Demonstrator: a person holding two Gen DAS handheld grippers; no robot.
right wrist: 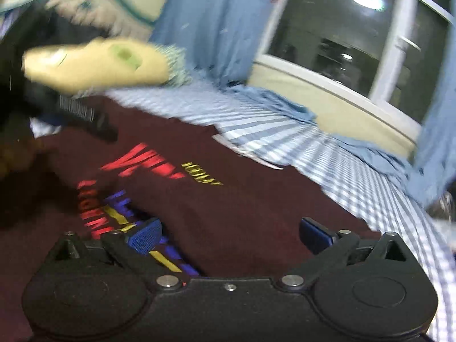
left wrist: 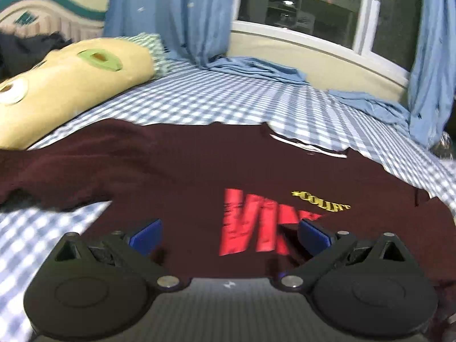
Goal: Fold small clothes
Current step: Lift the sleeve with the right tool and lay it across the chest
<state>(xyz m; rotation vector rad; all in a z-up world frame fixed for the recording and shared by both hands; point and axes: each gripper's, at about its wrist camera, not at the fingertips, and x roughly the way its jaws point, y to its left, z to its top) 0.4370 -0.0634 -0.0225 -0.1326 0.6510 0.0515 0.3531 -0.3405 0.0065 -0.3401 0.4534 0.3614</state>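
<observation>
A dark maroon shirt (left wrist: 182,171) with red and yellow lettering lay spread on a bed covered by a blue-and-white checked sheet (left wrist: 216,99), with a yellow plush pillow (left wrist: 71,85) at the far left and blue curtains (left wrist: 171,14) beside a dark window (left wrist: 302,8) beyond. The left gripper (left wrist: 229,235) hovered over the near part of the shirt, its jaws wide apart and holding nothing. The right gripper (right wrist: 229,235) hung over the shirt's near right part, jaws likewise spread wide and empty; no containers were visible.
</observation>
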